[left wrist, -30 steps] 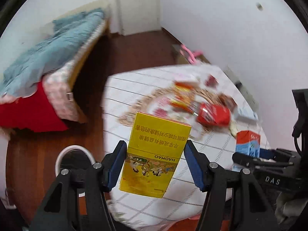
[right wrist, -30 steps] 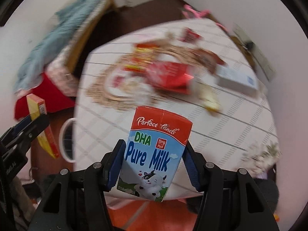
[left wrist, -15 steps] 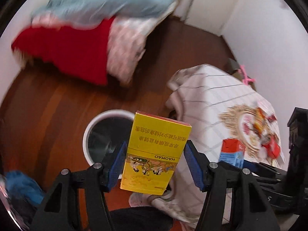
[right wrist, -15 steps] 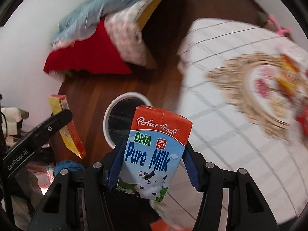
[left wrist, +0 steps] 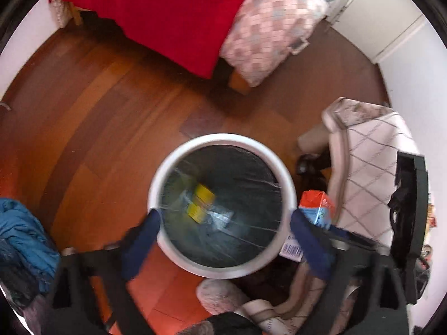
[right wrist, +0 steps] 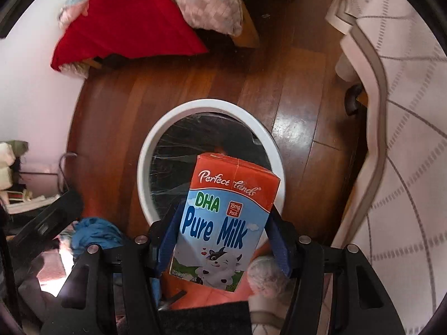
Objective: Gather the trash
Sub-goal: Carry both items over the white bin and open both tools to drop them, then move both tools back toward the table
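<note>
A white-rimmed trash bin (left wrist: 178,156) with a dark plastic liner stands on the wood floor. My left gripper (left wrist: 223,223) is open and empty right above it. The yellow box (left wrist: 200,203) lies inside the bin on the liner. My right gripper (right wrist: 223,223) is shut on a red and blue Pure Milk carton (right wrist: 223,217) and holds it above the near rim of the bin (right wrist: 167,122). The carton (left wrist: 318,209) also shows in the left wrist view, just right of the bin.
A bed with a red cover (left wrist: 156,8) and checked quilt (left wrist: 265,28) stands beyond the bin. The table's white cloth (left wrist: 368,167) hangs at the right. Blue fabric (left wrist: 19,240) lies on the floor at the left. A door (left wrist: 377,14) is at the far right.
Both grippers swung from the table down over the bin. My left gripper opened and the yellow box dropped into the bin. The right gripper still holds the milk carton.
</note>
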`<state>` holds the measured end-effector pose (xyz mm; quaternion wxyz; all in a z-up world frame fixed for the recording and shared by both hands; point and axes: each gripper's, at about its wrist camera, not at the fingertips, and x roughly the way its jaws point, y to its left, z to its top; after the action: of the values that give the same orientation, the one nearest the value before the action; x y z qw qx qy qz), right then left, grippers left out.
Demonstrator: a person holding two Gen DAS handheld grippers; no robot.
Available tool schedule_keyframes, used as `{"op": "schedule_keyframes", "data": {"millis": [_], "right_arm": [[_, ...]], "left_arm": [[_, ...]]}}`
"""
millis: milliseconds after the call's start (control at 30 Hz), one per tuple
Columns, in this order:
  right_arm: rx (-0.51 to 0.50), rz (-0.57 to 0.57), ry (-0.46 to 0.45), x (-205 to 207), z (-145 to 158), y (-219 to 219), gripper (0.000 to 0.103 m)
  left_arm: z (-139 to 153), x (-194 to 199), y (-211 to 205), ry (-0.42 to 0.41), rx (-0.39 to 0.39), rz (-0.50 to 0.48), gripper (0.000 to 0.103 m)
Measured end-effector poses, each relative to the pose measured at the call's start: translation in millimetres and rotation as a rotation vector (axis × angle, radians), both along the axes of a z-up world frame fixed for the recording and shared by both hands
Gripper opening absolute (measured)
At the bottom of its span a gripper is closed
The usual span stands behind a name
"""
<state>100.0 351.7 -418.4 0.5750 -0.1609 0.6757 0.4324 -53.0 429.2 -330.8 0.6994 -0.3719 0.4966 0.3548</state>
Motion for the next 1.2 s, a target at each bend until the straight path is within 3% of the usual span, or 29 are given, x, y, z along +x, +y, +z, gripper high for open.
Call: {"op": "schedule_keyframes", "data": {"millis": [67,100,400,633,1200], "right_arm": [[-0.017,0.014,-0.024,-3,0,2,0.098],[-0.024,0.021,-0.043,-5,1,3,0.100],[-0.071,0.055,-0.203,-12,16,-7,0.103],[-0.063,0.056,-0.264,-15,42,-27,0.103],[0.100,0.031,-0.316,-40,150,-97,0.103]], "left_arm": [[-1,-5,-2,0.035,0.024,-0.002,0.099],[-2,-7,0,0.044,0.033,-0.003,0.100],[6,-24,-12,0.104,0.117,0.020,0.100],[29,-30,-29,0.108,0.160,0.004,0.100],[104,-52,-87,0.024,0.230,-0.023,0.100]]}}
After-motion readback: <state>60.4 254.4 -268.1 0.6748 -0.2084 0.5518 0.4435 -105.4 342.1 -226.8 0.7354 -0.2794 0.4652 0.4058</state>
